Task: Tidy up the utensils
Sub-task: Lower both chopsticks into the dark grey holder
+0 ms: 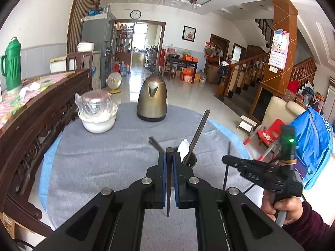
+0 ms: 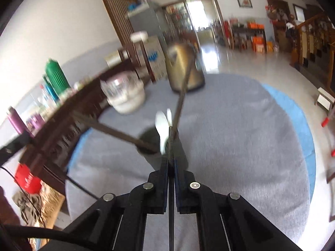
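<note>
Both grippers clenched on a chopstick apiece, left gripper (image 1: 169, 156) and right gripper (image 2: 171, 144) aimed down at the dark holder (image 1: 191, 160) just ahead, sticks (image 1: 169, 179) lengthwise between pads, spoon (image 1: 183, 149) inside.

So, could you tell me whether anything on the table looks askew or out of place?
One dark chopstick lies loose on the grey tablecloth beside the black utensil cup, while other chopsticks and a white spoon stand inside it. Nothing looks spilled or damaged.
</note>
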A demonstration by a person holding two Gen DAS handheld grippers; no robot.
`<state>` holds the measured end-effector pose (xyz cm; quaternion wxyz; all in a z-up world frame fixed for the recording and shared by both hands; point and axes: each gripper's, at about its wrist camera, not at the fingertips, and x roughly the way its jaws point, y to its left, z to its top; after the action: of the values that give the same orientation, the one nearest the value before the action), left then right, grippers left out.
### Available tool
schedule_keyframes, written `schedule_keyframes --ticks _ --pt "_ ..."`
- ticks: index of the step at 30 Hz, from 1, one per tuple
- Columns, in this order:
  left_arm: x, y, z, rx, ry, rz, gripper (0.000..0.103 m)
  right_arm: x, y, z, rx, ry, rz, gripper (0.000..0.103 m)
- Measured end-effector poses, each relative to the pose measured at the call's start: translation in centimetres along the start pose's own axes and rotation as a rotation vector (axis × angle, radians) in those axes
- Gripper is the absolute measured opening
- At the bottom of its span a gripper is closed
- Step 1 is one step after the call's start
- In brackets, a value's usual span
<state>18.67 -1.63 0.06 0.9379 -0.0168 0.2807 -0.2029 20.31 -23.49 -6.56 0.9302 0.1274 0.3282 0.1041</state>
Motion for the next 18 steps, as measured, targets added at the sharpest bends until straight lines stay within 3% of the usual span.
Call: schedule_keyframes --ticks 10,18 --pt "-1.0 -1.1 3.7 0.03 -0.064 0.001 0.006 -2.9 1.6 3.5 0.035 -0.183 0.036 0.006" --pt "-1.1 -2.4 6.6 0.058 -0.113 -0.003 0.007 -4.1 2.6 6.5 0.008 -0.229 0.035 0.006"
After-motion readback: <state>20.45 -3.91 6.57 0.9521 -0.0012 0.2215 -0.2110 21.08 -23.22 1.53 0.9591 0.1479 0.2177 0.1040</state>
